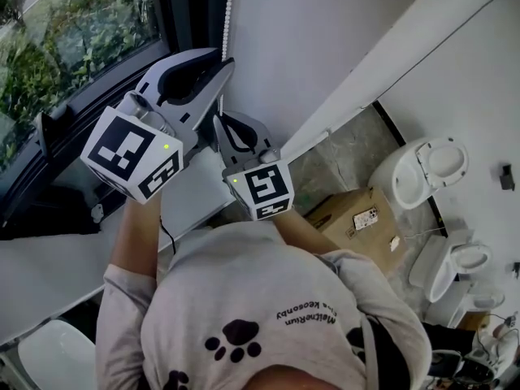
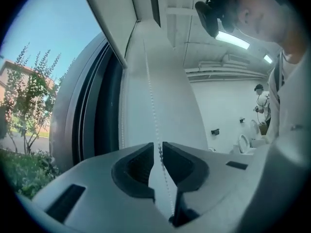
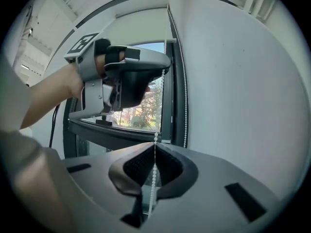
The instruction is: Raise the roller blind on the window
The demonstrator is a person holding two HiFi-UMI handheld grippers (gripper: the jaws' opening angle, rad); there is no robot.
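Note:
A white bead chain hangs down the wall beside the window. My right gripper is shut on the chain, which runs up from its pinched tips. Higher up, my left gripper has the same chain running between its jaws; a narrow gap shows on both sides of the beads, so it is open. In the right gripper view the left gripper sits above, level, with the chain dropping from its tips. The grey roller blind covers only the top of the window.
A white wall stands right of the chain and a white sill runs below the window. On the floor to the right are a cardboard box and white toilets. Another person stands far back.

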